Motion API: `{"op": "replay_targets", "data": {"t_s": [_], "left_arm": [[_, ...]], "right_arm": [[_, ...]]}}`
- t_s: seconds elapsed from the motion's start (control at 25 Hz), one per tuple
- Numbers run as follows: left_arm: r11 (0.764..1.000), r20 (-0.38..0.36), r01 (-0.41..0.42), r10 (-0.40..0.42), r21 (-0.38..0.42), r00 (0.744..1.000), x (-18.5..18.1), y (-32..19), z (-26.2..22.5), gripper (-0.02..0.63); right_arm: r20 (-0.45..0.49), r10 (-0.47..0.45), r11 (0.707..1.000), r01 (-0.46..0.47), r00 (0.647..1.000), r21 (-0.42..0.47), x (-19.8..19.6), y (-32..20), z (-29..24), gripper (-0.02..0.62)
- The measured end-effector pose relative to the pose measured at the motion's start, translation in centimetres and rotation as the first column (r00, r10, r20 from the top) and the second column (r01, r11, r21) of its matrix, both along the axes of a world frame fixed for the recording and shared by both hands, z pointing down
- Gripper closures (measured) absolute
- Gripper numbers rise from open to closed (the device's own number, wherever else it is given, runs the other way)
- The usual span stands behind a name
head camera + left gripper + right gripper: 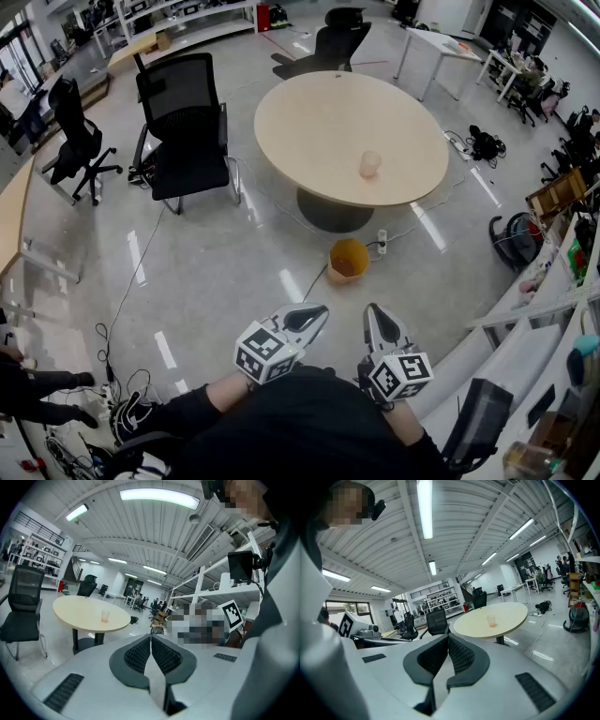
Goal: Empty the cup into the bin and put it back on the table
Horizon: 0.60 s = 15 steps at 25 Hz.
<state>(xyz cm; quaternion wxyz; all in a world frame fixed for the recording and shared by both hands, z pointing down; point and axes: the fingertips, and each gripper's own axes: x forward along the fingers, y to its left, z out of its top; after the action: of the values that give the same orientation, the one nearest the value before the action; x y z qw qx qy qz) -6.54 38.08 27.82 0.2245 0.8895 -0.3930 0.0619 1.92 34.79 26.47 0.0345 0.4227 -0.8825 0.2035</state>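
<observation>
Currently holding nothing in left claw (317,316) or right claw (376,319), both fully closed, well apart from cup (370,164) upright on table (309,122), bin (348,261) on floor (216,272) near its base; probably light, thin, crushable, so pinch gently mid-wall, keeping it upright.

Blk mesh chair (184,117), 2nd blk chair (75,136) left of it, pwr strip (381,244) on floor (216,277).

My head camera looks steeply down over the left gripper (317,317) and right gripper (375,315). Each gripper camera faces forward along its jaws, tilted upward. All three share the table (319,122) and cup (370,164), far ahead of both.
</observation>
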Motion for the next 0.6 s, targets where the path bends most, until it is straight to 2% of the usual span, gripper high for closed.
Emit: {"op": "replay_targets", "data": {"t_s": [0.4, 0.6], "left_arm": [[1.0, 0.005, 0.011, -0.011, -0.005, 1.0, 1.2, 0.4, -0.1, 0.582], [1.0, 0.002, 0.012, -0.012, 0.001, 1.0, 1.8, 0.6, -0.2, 0.581]], "right_arm": [[-0.007, -0.031, 0.999, 0.031, 0.999, 0.012, 0.9, 0.5, -0.3, 0.58], [0.013, -0.013, 1.0, 0.013, 1.0, -0.003, 1.8, 0.5, -0.1, 0.58]]}}
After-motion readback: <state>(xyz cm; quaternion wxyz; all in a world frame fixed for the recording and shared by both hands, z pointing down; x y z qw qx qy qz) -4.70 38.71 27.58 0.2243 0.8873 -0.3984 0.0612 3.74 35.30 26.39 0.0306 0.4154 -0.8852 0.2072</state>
